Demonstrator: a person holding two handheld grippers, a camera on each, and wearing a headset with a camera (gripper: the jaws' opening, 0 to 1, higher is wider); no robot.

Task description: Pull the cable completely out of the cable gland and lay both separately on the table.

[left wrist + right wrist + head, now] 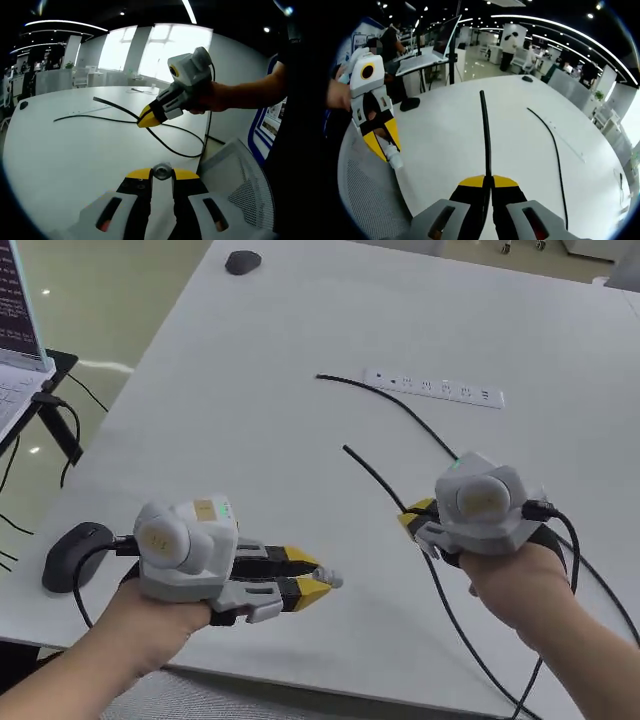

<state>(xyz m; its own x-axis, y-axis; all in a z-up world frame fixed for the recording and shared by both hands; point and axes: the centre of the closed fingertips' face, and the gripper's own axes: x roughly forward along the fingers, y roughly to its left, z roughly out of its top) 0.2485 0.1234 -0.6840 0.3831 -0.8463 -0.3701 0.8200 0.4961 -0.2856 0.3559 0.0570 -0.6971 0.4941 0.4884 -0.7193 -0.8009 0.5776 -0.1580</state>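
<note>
A small grey cable gland (331, 581) sits pinched in the yellow tips of my left gripper (316, 578), held low over the table near its front edge; in the left gripper view the gland (161, 170) shows between the jaw tips. My right gripper (411, 519) is shut on the black cable (372, 477), whose free end points away across the table. The cable (485, 130) runs straight out from the right gripper (488, 182). Gland and cable are apart, with a gap between the two grippers.
A white power strip (436, 388) lies at the back with its own black lead (400, 408) curving toward the right. One dark mouse (243, 261) is at the far edge, another (72, 555) at the left front edge. A laptop (18, 335) stands off the table, left.
</note>
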